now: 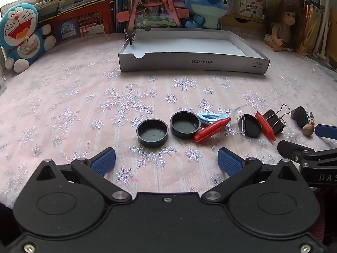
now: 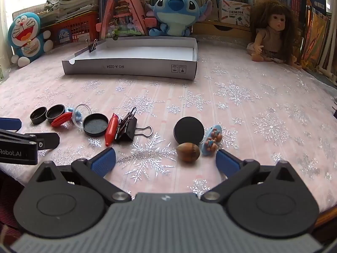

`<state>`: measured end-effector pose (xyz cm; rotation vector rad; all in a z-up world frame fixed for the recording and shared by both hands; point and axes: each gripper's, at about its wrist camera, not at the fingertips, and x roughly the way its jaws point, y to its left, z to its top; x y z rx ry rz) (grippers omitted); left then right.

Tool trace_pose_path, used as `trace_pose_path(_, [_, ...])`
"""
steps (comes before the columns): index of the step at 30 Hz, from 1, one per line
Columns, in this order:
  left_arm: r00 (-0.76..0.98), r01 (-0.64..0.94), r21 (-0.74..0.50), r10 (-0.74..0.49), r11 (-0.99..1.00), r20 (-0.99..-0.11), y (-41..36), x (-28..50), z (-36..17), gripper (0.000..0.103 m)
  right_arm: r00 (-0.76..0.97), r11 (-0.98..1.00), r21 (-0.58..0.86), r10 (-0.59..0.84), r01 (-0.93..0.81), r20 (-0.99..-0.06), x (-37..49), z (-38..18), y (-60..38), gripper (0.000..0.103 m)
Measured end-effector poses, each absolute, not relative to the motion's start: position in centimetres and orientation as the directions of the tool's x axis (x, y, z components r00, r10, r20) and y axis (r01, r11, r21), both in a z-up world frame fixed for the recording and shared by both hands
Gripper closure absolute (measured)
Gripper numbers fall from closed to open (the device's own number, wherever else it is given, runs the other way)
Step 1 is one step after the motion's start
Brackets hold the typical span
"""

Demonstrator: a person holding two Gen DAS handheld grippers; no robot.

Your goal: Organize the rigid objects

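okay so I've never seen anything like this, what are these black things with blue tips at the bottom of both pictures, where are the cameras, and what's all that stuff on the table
Those are two hand-held grippers, each with a camera looking forward along its blue-padded fingers. One picture comes from the left gripper, the other from the right gripper. Both are open and hold nothing. On the snowflake tablecloth lie small things: black round caps, red clips, a black binder clip, a nut. Behind them sits a shallow white box.

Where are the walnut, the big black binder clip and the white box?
walnut (image 2: pixel 187 152), right wrist view, shell middle.
big black binder clip (image 2: pixel 126 130), right wrist view, black body.
white box (image 2: pixel 134 68), right wrist view, front wall.
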<state>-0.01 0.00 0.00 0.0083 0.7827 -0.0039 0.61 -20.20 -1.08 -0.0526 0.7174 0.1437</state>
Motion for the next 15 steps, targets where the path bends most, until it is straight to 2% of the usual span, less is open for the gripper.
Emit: trace_pose_path(15, [0.709, 0.007, 0.008, 0.001, 1.000, -0.705, 0.00, -0.01, 0.00, 0.000, 0.748, 0.989, 0.001, 0.114, -0.150, -0.654, 0.45, -1.09, -20.17, 0.000])
